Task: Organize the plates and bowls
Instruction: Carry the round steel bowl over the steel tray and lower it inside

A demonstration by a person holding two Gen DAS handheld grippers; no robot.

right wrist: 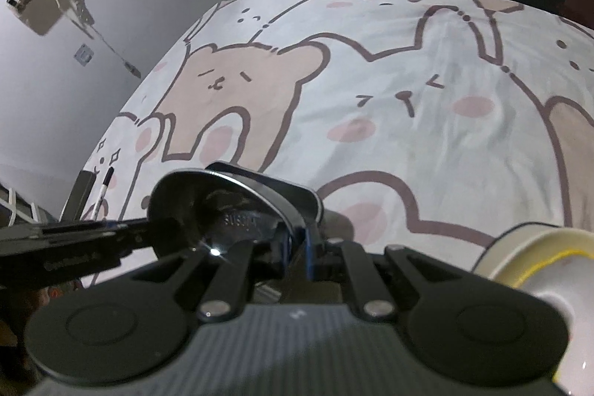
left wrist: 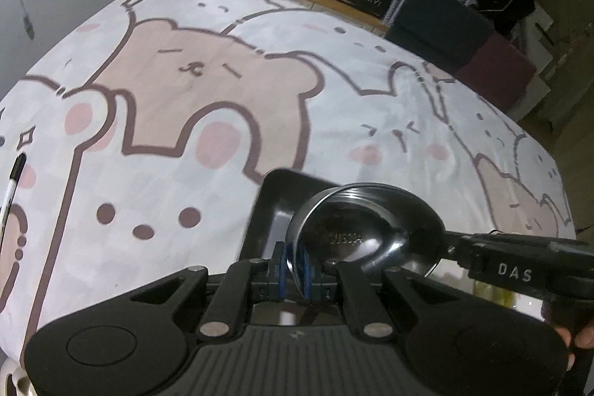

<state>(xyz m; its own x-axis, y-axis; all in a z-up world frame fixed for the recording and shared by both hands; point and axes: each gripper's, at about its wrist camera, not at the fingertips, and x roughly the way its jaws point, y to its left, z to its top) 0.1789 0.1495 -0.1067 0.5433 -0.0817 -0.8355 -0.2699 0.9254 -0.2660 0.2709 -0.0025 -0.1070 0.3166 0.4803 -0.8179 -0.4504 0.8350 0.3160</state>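
Your left gripper [left wrist: 294, 270] is clamped nearly closed on the near rim of a steel bowl [left wrist: 356, 229], blue pads pinching the thin edge. Your right gripper [right wrist: 295, 257] is likewise all but closed on the same bowl [right wrist: 222, 210], gripping its rim from the opposite side; in the left wrist view it reaches in from 3 o'clock. The bowl is tilted, its shiny inside facing the cameras, over a black tray [left wrist: 274, 203] on the bear-print cloth [left wrist: 185, 80]. A pen [left wrist: 13, 180] lies at 9 o'clock. A white bowl [right wrist: 538, 258] sits at 4 o'clock in the right wrist view.
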